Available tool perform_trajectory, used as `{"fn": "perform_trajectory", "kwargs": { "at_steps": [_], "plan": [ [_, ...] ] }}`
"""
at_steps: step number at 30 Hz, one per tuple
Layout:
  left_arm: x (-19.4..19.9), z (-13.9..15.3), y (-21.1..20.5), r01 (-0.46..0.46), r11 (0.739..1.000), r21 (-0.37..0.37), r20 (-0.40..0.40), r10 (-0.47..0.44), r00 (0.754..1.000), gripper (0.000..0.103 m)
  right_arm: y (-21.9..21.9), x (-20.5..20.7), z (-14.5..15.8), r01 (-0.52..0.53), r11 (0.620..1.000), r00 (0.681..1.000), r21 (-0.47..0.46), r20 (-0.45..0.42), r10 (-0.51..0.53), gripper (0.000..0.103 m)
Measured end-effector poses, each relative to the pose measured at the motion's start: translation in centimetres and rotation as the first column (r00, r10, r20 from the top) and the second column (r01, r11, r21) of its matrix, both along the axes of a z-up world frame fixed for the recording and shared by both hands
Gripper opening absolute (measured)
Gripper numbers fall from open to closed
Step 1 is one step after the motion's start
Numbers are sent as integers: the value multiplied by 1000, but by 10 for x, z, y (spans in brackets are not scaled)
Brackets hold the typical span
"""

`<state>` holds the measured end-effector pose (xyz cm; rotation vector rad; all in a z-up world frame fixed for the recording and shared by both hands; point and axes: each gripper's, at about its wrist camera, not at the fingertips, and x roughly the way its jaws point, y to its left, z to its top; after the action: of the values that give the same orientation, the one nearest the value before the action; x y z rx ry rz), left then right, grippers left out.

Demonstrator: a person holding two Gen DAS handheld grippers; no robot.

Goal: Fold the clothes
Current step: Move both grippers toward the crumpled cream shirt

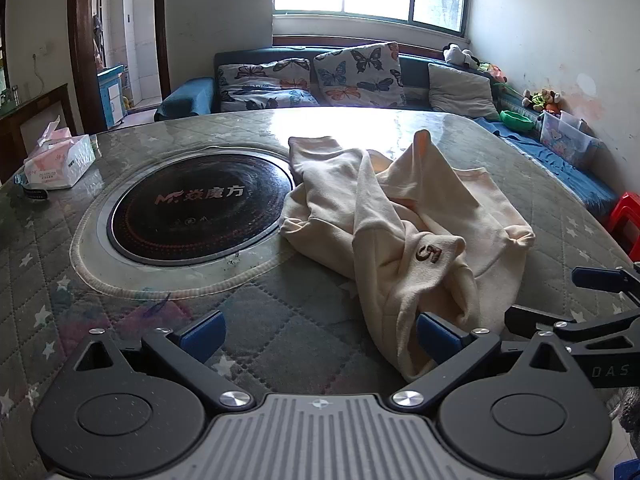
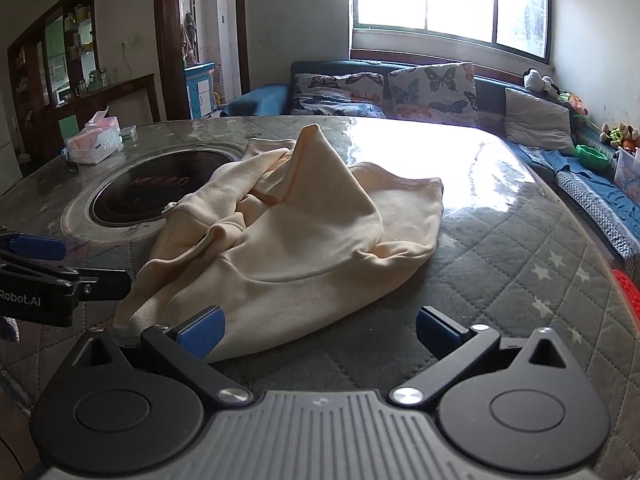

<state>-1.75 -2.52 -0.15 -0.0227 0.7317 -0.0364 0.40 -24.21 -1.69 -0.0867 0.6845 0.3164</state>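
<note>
A cream sweatshirt (image 1: 404,220) lies crumpled on the quilted table, with a brown mark on one fold; it also shows in the right wrist view (image 2: 296,240). My left gripper (image 1: 320,336) is open, low over the table at the garment's near left edge; its right fingertip (image 1: 436,334) touches the cloth. My right gripper (image 2: 320,332) is open at the garment's near hem; its left fingertip (image 2: 202,334) rests against the cloth. Each gripper shows in the other's view, the right gripper (image 1: 592,300) and the left gripper (image 2: 44,272).
A round black induction hob (image 1: 200,206) is set in the table (image 1: 280,320) left of the garment. A tissue box (image 1: 60,156) stands at the far left. A sofa with butterfly cushions (image 1: 352,76) lies beyond the table. A red stool (image 1: 626,216) stands at the right.
</note>
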Motion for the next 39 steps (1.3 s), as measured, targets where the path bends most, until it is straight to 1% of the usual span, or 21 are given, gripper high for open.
{"fn": "perform_trajectory", "kwargs": {
  "at_steps": [8,12,23,34,37,39],
  "plan": [
    [-1,0,-4,4,1000,13,-3,-4,1000,103,0,-1,-2,1,1000,1000,6,-6,-1,102],
    [2,2,-4,2,1000,14,1,-2,1000,103,-1,1,-3,-1,1000,1000,11,-8,1,99],
    [6,2,-7,5,1000,21,-10,-5,1000,103,2,2,-2,-20,1000,1000,21,-14,20,98],
    [16,6,-6,0,999,34,-2,0,1000,103,4,11,1,-41,999,999,18,-17,41,91],
    [23,10,-5,2,999,41,11,-3,1000,103,5,18,3,-51,999,999,12,-13,51,89],
    [29,12,-5,5,999,47,21,-6,1000,102,7,23,5,-56,998,998,6,-10,56,84]
  ]
}}
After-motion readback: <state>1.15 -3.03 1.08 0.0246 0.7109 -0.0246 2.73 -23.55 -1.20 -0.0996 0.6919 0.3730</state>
